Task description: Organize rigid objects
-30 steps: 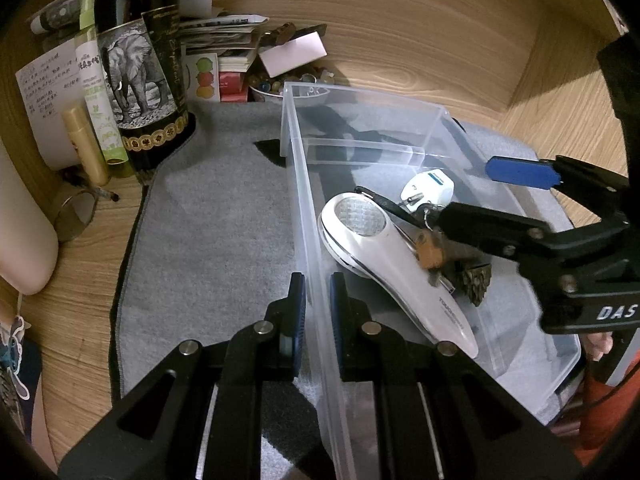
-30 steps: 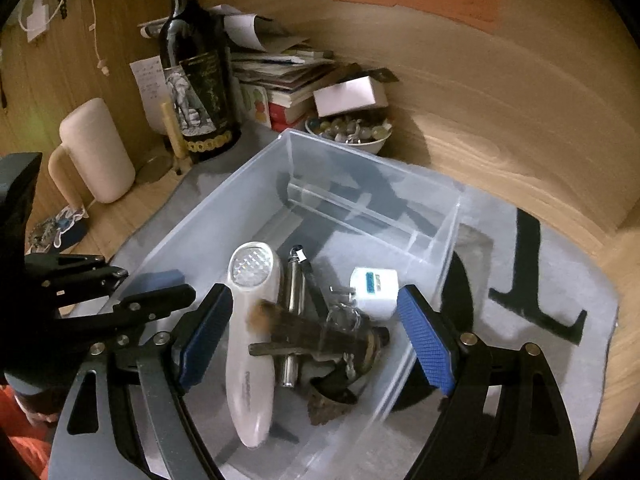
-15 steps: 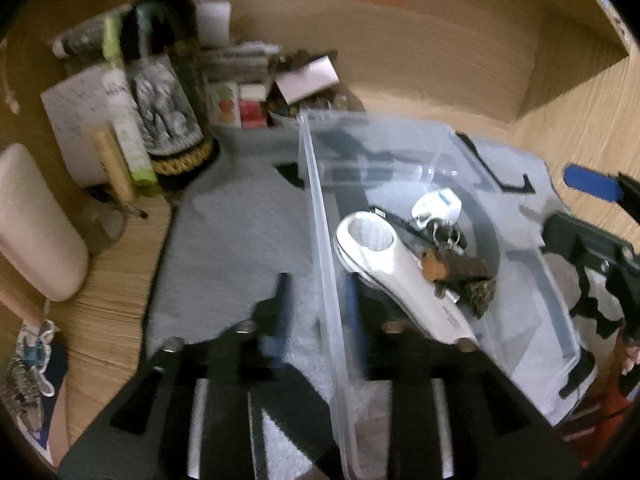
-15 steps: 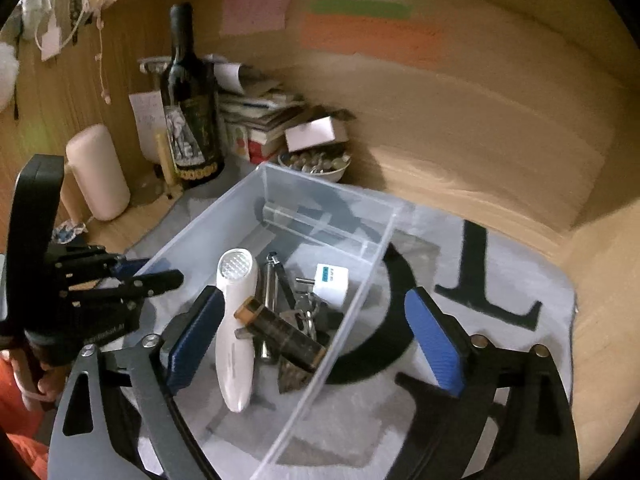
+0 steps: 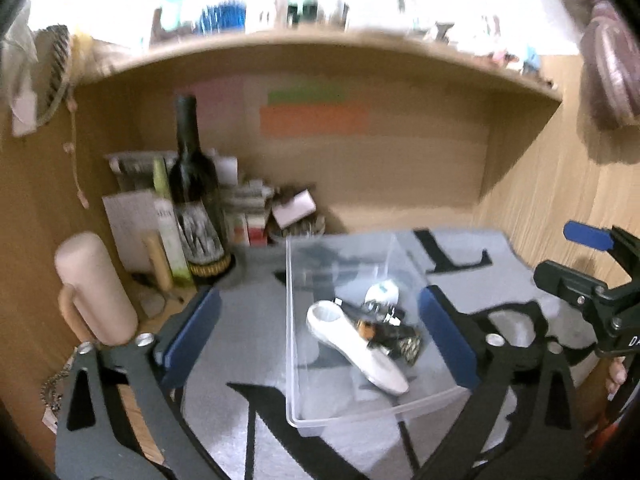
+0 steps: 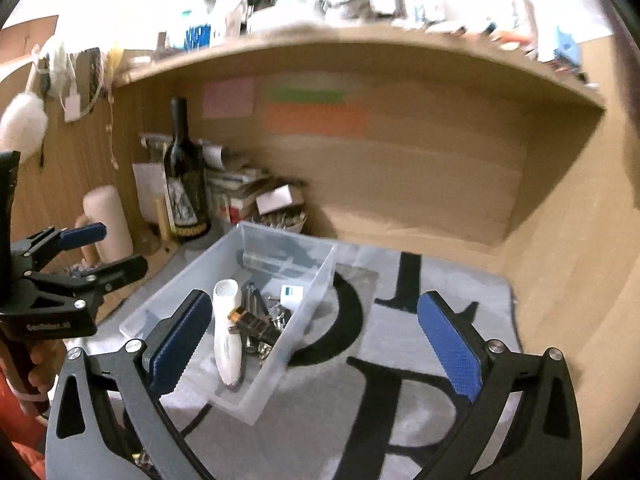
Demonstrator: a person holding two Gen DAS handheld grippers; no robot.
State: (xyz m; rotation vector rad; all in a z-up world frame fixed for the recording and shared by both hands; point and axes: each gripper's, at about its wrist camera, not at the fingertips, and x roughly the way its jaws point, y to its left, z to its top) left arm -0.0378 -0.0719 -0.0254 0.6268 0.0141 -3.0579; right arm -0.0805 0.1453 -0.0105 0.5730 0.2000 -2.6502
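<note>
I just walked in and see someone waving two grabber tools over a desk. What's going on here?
A person is tidying small hard items into a clear plastic bin on a grey mat. A white handheld device, a brown tube, keys and a small white box lie inside. The left gripper and right gripper hold nothing; their jaws are opening above the bin.

We see a clear, smooth plastic bin (image 6: 256, 396) on a matt grey cloth mat (image 6: 400, 392) with black letters. Inside it, a glossy white plastic device (image 6: 226, 332) lies beside small shiny metal pieces (image 6: 276, 316). At far left a dark glossy glass bottle (image 6: 182, 168) stands before paper notes (image 6: 229, 98) on matt wood-grain panelling (image 6: 440, 184). Our tongs carry blue textured pads (image 6: 450, 344) on matt black arms with bright metal screws (image 6: 493, 346).
</note>
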